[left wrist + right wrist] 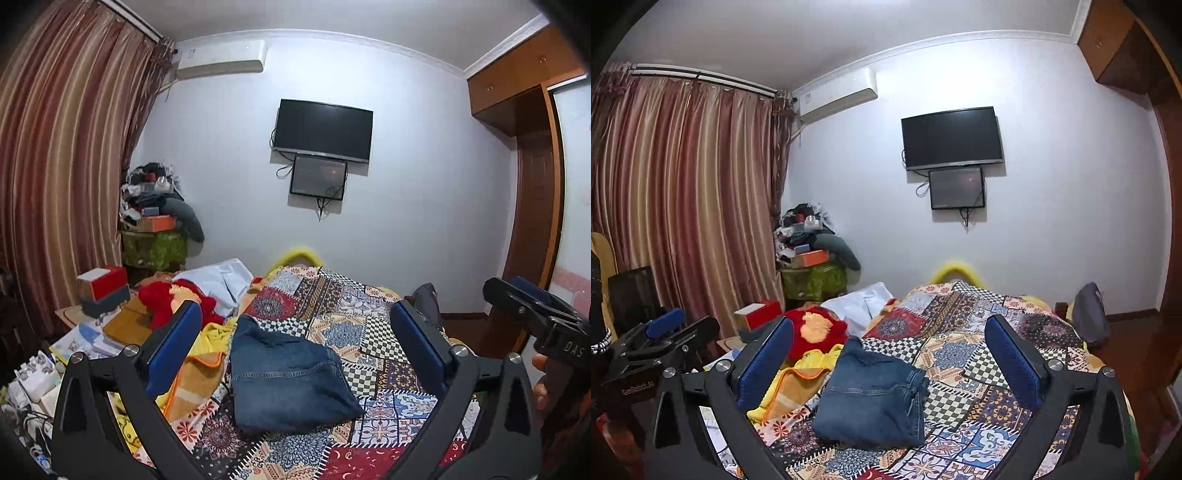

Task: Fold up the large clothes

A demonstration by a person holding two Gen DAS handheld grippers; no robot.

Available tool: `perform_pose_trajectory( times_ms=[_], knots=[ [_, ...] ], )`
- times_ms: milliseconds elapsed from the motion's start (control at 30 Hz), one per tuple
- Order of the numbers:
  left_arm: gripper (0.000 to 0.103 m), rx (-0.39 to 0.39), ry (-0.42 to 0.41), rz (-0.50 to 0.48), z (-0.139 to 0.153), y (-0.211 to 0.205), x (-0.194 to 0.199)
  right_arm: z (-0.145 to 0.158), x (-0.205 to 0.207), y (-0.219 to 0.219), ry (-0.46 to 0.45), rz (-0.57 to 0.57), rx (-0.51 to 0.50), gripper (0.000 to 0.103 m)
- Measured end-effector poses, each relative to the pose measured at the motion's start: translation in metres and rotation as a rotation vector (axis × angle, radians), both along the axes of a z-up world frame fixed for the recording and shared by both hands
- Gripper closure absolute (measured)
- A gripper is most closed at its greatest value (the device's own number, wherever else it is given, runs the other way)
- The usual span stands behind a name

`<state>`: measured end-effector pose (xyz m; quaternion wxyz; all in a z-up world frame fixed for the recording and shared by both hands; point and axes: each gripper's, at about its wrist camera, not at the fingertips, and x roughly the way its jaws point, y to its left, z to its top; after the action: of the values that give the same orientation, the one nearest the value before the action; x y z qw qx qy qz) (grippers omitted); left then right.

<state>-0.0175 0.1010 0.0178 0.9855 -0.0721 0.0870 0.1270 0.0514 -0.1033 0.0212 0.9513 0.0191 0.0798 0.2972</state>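
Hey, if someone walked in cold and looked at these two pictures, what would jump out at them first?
Probably the folded blue jeans, lying alone in the middle of the loud patchwork bedspread. Next, the open left gripper and right gripper, each framing the jeans without touching them. After that, the black TV on the far wall and the striped curtains at the left.

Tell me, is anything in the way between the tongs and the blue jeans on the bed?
No, nothing visible. The folded jeans lie alone on the patchwork bedspread, and both the left tongs and right tongs are open, with only bedspread between.
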Motion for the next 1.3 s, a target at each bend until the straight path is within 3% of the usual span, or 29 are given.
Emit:
perform_pose_trajectory(
  times_ms=[1300],
  knots=[
    [0.000, -0.013, 0.038, -0.020, -0.011, 0.010, 0.007, -0.009, 0.017, 0.011, 0.068, 0.018, -0.050, 0.000]
  ],
)
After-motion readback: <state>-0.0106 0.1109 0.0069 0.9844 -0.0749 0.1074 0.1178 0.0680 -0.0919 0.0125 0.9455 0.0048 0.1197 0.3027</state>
